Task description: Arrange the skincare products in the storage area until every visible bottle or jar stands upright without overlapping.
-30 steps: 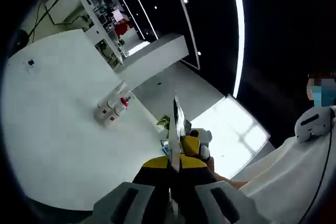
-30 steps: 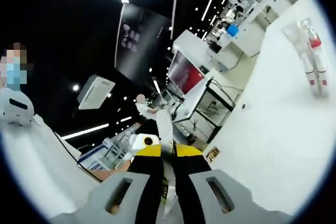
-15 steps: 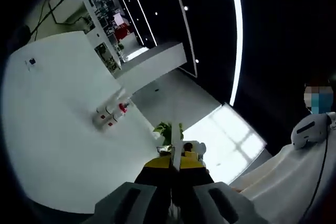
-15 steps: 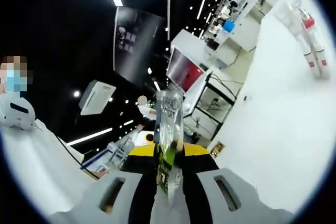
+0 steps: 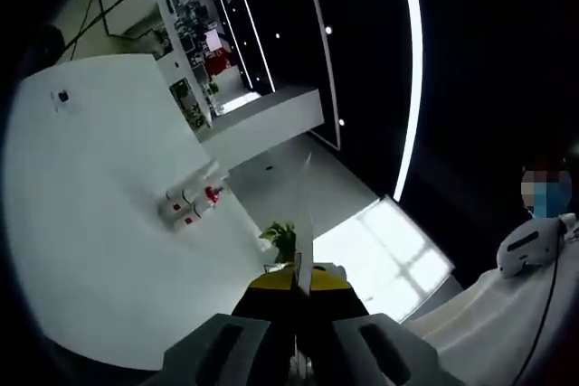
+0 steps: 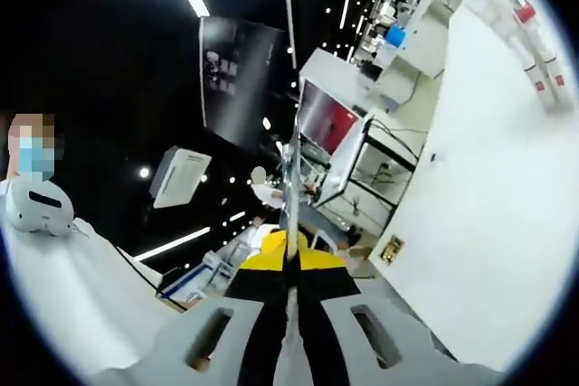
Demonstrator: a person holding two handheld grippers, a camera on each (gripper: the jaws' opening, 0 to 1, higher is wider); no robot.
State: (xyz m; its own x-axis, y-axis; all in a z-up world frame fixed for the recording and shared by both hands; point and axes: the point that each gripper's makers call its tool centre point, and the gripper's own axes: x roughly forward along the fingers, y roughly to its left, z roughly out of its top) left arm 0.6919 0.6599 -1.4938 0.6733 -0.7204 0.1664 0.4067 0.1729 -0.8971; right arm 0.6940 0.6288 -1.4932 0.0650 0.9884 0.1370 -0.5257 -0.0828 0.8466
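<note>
Both grippers are held up off the table, tilted hard, so the room swings sideways in each view. In the left gripper view the left gripper [image 5: 302, 279] has its jaws pressed together on a thin, clear flat piece [image 5: 304, 246] seen edge-on, rising toward 12 o'clock from the yellow-and-black jaw tips; what the piece is I cannot tell. Out at about 10 o'clock from it, well apart, the bottles [image 5: 192, 206] lie together on the white table [image 5: 81, 223]: pale bodies with small red marks, one with a red cap, close beside each other near the table's far edge. A small dark thing [image 5: 61, 96] sits alone on the table toward 10 o'clock, too small to make out. A person in white [image 5: 507, 314] stands at 4 o'clock. In the right gripper view the right gripper [image 6: 291, 264] is likewise clenched on a thin clear sheet-like piece [image 6: 291, 192], edge-on, standing up toward 12 o'clock. The same bottles [image 6: 534, 47] show far off at 2 o'clock on the table [image 6: 488, 223], lying side by side, red cap among them. Beyond the table's edge are white shelves [image 6: 412, 6] crowded with goods and a red panel [image 6: 327, 124]. A person in white [image 6: 54, 268] is at 8 o'clock.
</note>
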